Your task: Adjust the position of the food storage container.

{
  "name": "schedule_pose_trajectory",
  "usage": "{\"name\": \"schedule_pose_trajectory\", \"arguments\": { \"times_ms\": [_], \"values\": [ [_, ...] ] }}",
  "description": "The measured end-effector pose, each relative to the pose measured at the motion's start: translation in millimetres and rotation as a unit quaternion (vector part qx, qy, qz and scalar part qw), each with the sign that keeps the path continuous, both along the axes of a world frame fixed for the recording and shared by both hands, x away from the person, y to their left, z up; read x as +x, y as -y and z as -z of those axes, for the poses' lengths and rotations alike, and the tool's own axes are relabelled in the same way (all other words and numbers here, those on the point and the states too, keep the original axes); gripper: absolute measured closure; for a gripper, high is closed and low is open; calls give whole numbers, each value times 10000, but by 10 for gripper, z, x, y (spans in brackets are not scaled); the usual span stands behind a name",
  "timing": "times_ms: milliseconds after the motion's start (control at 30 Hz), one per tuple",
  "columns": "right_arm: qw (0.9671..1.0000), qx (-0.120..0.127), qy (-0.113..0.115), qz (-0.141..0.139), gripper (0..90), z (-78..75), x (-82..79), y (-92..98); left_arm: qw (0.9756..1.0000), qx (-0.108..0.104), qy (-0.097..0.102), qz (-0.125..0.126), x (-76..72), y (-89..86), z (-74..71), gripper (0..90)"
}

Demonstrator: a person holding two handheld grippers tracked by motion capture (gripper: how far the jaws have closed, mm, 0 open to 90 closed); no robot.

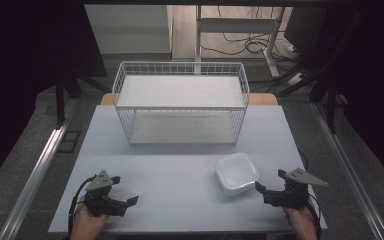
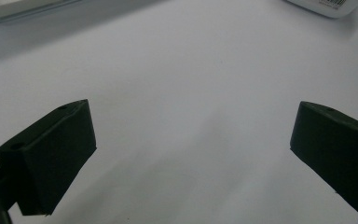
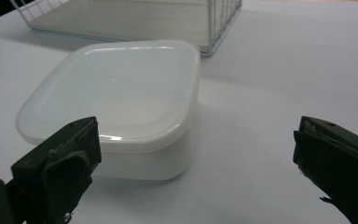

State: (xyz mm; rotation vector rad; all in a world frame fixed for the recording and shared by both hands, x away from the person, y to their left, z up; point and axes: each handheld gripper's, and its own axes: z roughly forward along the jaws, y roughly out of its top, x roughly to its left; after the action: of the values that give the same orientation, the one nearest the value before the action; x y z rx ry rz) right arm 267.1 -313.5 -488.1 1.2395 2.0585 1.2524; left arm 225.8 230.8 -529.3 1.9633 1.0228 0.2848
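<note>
While both grippers rested low at the near edge of the surface (image 1: 180,150), the white lidded container (image 1: 236,172) sat at the right, just ahead of the right gripper (image 1: 269,184) and in front of the wire basket (image 1: 180,100). In the right gripper view, that gripper's jaws stood spread wide with nothing between them; the container (image 3: 116,107) lay toward the left-hand jaw, off the centre line. The left gripper (image 1: 126,191) was well apart from the container, its jaws likewise wide and empty over bare surface (image 2: 191,93).

Likely faults from this position:

1. Off-centre approach. One jaw could meet the container wall first and shove it across the smooth surface instead of bracketing it.
2. Lid contact. The lid overhung the body; a grip on the lid rim alone could pop it loose or let the body drop.
3. Wall flex. The thin plastic sides looked pliable; a hard squeeze could buckle them and the container could slip out.
4. Basket clearance. A low lift could catch the basket's top wire rim.
</note>
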Motion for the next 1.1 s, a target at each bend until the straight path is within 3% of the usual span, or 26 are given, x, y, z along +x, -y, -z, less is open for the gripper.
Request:
{"name": "schedule_pose_trajectory", "arguments": {
  "times_ms": [100,267,367,633,767,967,1100],
  "values": [
    [9999,-78,6,94,8,16,2,3,10000,49,-40,44,7,17,12,0],
    [9998,-154,-92,-44,8,24,12,-19,9999,91,-110,93,17,38,30,0],
    [9995,-282,-132,21,7,33,19,-29,9999,79,-122,93,21,37,33,0],
    [9988,-246,-411,-46,2,25,36,13,9997,63,-182,122,30,40,44,0],
    [9983,-354,-457,-81,85,1,33,14,9997,64,-204,130,34,48,49,0],
    [9986,-387,-327,-132,300,-82,6,20,9996,100,-230,155,38,60,55,1],
    [9979,-561,-282,-131,484,-125,16,44,9995,103,-247,150,40,72,58,1]
  ]
}}
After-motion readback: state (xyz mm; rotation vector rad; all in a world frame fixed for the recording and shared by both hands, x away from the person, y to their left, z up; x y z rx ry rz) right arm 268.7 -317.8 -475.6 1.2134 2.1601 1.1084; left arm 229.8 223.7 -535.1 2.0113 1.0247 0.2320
